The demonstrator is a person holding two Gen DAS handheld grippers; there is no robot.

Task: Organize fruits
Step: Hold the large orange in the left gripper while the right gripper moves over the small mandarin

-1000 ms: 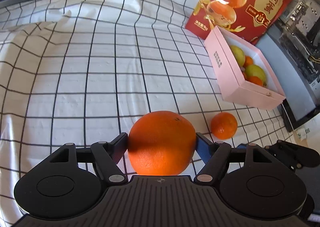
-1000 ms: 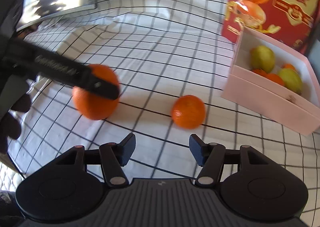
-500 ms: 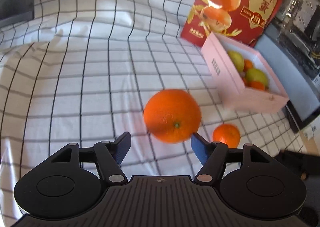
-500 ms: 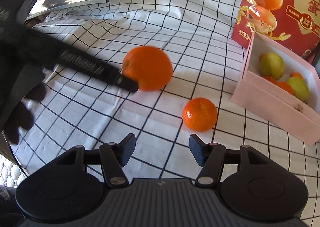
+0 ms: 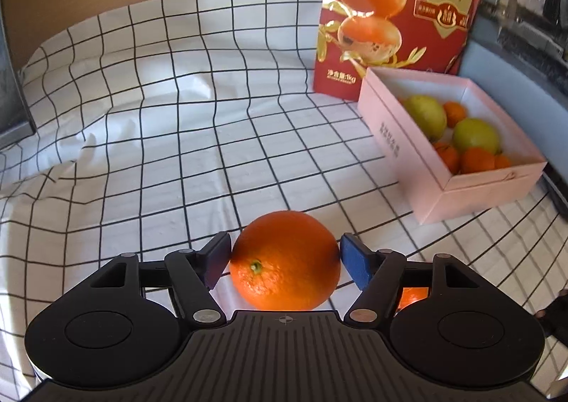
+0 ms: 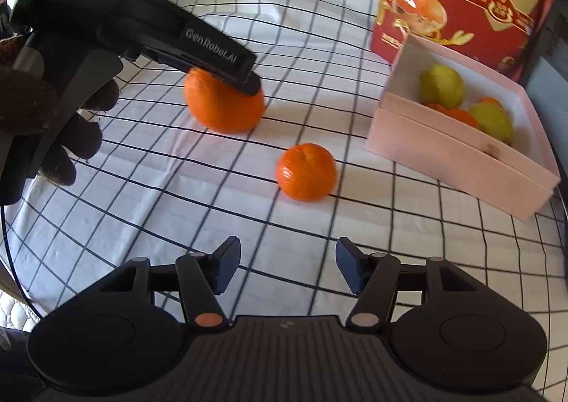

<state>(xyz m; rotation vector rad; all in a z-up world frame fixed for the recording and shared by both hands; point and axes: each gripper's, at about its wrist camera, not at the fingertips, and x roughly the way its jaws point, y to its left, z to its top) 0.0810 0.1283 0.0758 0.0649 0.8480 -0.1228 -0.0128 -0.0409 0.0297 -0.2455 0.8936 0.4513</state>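
**Big orange back between the left fingers**

Half a second ago the large orange (image 5: 285, 260) sat loose ahead of the left gripper (image 5: 284, 256); now it fills the gap between the two pads, stem end turned toward the camera. The pads stand at its sides, the right one seeming to touch the skin and a sliver showing at the left, so whether the grip is firm cannot be told. From the right wrist view the same orange (image 6: 224, 104) lies on the checked cloth (image 6: 142, 189) with the left gripper's finger (image 6: 216, 58) across its top, a dark-gloved hand (image 6: 46, 118) holding the tool from the left. That finger reads "GenRobot.AI", and "DAS" shows on the body behind it.

Right gripper (image 6: 285, 269) hovers low over the cloth with its fingers spread wide and nothing between them. Just ahead of it the small orange (image 6: 306, 172) rests on the cloth, apart from the large one and near the pink box (image 6: 458, 160).

Farther right, the pink box (image 5: 401, 143) is open-topped and holds two yellow-green fruits (image 5: 426, 113) and several small oranges (image 5: 477, 160). Small print runs along its side, too fine to read. Behind it stands a red bag (image 5: 397, 11) printed with orange halves and gold Chinese characters, with "1kg" at its lower left.
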